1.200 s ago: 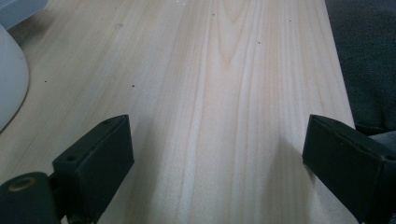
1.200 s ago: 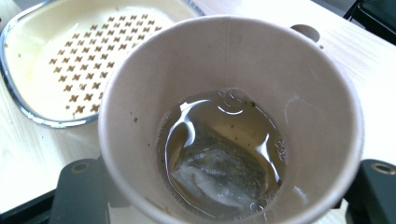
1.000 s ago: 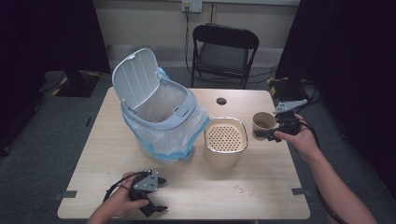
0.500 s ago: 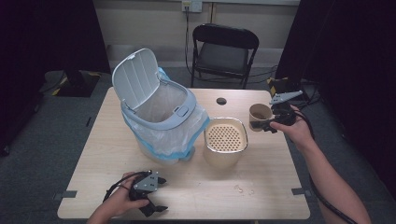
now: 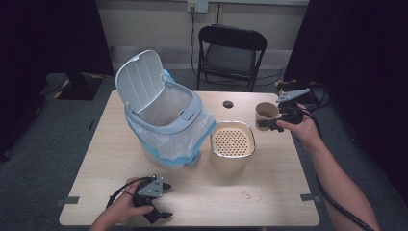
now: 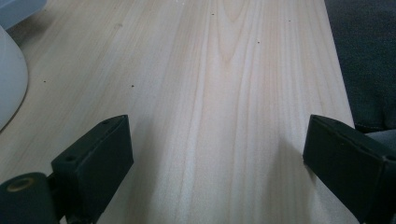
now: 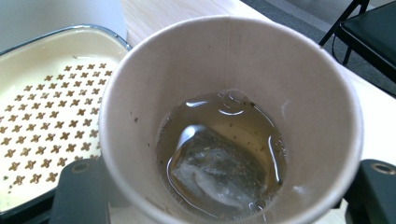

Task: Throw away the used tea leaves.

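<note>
Left gripper [image 5: 155, 210] rests near-left on the table [image 5: 202, 192], jaws apart, nothing between them. Right gripper [image 5: 267, 124], far right, jaws clamped on the paper cup [image 5: 266, 112] beside the perforated strainer box [image 5: 233, 141]. The cup holds tea and a soaked teabag [image 7: 215, 165]: thin wall, crushable, spill-prone. Grip low, gently, keep upright.

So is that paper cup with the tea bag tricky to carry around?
Probably a little. The paper cup looks thin, so a hard squeeze from the right gripper might dent it. The tea around the tea bag could slosh if tilted.
</note>
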### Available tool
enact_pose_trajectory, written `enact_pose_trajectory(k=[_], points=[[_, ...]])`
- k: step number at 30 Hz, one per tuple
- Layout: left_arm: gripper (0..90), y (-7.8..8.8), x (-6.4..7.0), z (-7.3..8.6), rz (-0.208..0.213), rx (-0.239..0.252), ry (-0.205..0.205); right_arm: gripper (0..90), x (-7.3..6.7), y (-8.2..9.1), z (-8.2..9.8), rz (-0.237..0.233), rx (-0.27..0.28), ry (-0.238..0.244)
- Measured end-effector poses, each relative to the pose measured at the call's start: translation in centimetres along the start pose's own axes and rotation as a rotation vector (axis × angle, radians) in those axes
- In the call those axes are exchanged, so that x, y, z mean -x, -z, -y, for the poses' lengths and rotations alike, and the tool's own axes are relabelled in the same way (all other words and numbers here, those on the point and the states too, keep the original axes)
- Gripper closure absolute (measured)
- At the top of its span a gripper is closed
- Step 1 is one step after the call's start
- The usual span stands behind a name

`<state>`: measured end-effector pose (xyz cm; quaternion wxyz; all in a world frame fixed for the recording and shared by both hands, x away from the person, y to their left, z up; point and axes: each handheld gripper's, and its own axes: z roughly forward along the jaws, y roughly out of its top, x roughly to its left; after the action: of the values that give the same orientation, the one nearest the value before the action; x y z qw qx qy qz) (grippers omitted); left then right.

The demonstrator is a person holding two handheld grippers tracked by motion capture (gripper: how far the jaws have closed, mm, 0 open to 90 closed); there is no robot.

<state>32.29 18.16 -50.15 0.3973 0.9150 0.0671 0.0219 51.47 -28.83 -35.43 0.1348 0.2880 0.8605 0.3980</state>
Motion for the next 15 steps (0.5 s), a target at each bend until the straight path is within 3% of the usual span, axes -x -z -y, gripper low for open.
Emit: enact_pose_trajectory(k=[15], points=[[7.3,0.0,0.0,0.0,-0.001,-0.004,-0.005,28.4,-0.3,-0.9,-2.2,0.035,0.006,0.063]])
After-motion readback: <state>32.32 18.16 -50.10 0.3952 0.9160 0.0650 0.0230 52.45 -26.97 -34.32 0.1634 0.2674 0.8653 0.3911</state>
